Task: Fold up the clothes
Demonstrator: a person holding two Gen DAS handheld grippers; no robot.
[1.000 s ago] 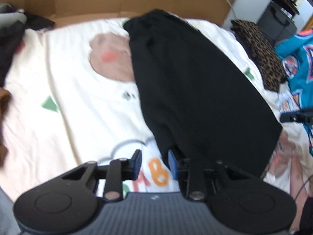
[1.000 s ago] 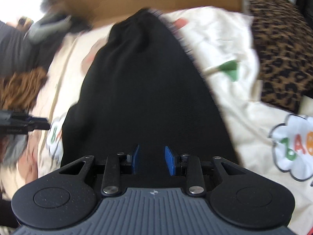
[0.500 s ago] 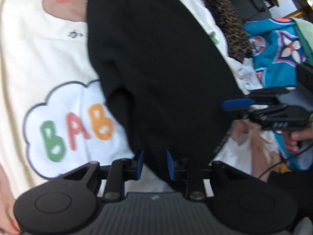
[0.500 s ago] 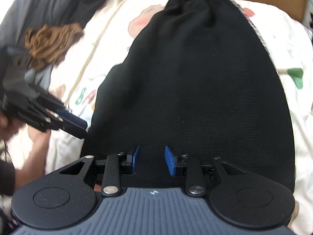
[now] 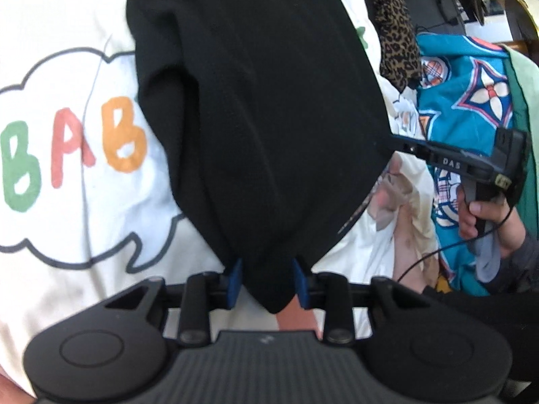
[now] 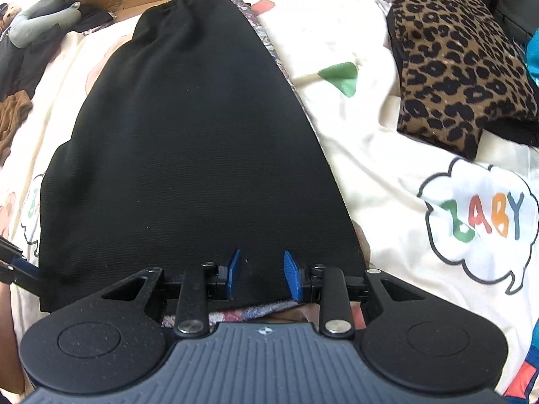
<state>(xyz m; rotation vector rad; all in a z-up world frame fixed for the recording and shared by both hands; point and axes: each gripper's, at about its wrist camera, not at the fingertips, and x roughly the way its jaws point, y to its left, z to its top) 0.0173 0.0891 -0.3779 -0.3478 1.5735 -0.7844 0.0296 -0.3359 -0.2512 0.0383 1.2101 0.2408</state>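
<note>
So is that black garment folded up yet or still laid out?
Mostly laid out: the black garment stretches long across the bedspread, one side edge doubled over.

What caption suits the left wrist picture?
Left claw pinching a black garment's corner over a "BABY" sheet.

The left tool (image 5: pixel 266 279) now sits lower and tips more steeply toward the bed (image 5: pixel 67 219) than a second ago, and a bunched corner of the black garment (image 5: pixel 256 118) fills the gap between its blue pads, where a second ago that gap showed only the sheet. The "BAB" cloud print (image 5: pixel 70 155), once just ahead of this tool, now lies off to its left and looms larger. The right tool (image 5: pixel 471 165) has come into sight on its right, at the garment's far edge. Ahead of the right tool (image 6: pixel 261 274) the cloth now lies flatter and wider, and the left tool has slid from its left side almost out of sight.
</note>
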